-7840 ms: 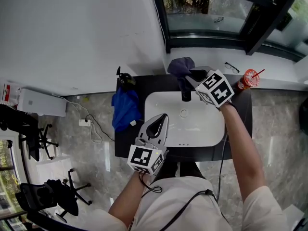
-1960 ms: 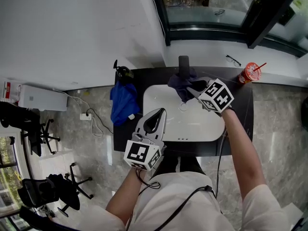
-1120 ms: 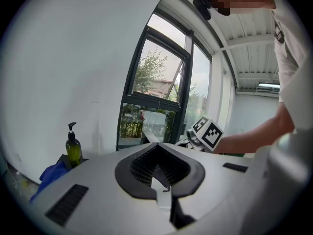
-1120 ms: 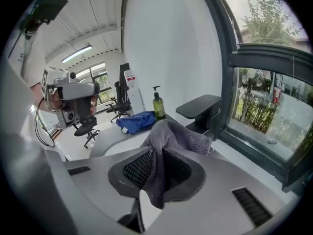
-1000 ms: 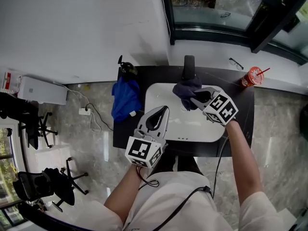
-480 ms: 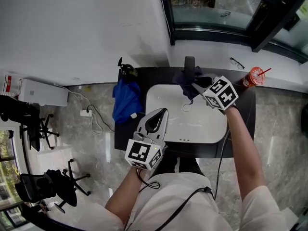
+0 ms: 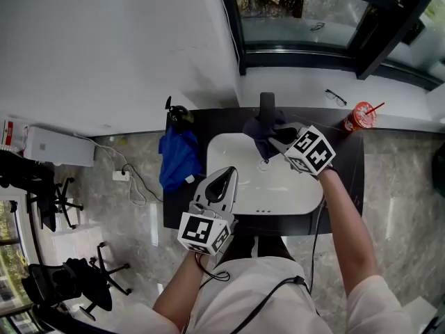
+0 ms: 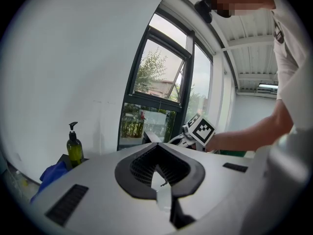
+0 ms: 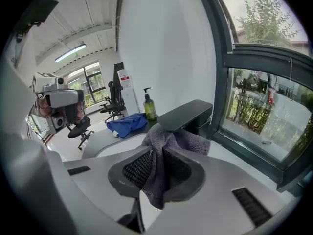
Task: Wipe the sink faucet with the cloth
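Cloth (image 9: 164, 146) grey, nubbly microfibre; faucet (image 9: 186, 114) matt black; sink (image 7: 236, 157) glossy white, smooth; floor (image 7: 410, 207) polished stone.

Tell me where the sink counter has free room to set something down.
Free: the black counter strip right of the basin, below the red cup, and the basin's front. Crowded: left strip with blue cloth and soap bottle; faucet.

Pinching a grey cloth (image 9: 178, 138) hard between the jaws of the right gripper (image 9: 161, 175), folds bunched above the pads. Up against the dark, flat faucet (image 9: 188, 112) just beyond. Further back on the left, a green soap bottle (image 9: 149, 107) beside a blue rag (image 9: 126, 124). Off right, a big window (image 9: 264, 102).
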